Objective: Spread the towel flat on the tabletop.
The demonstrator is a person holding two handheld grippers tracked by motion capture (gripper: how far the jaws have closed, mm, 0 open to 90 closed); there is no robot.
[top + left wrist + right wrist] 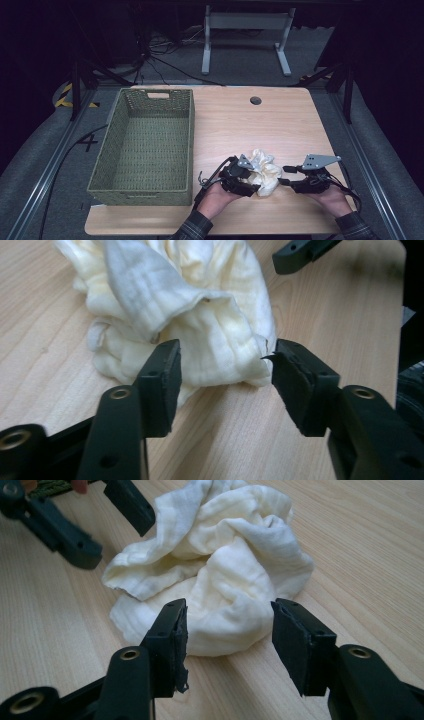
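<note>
Right of the green basket [145, 145], a crumpled cream cloth [264, 171] lies on the table [240, 120]. Left gripper [251, 186] and right gripper [286, 176] flank the cloth, jaws part-open, gripping nothing.

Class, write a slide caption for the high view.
Two hand-held grippers, left and right, flank a crumpled cream cloth beside a green woven basket.

Digit "4" marked on floor [88, 142].
</note>
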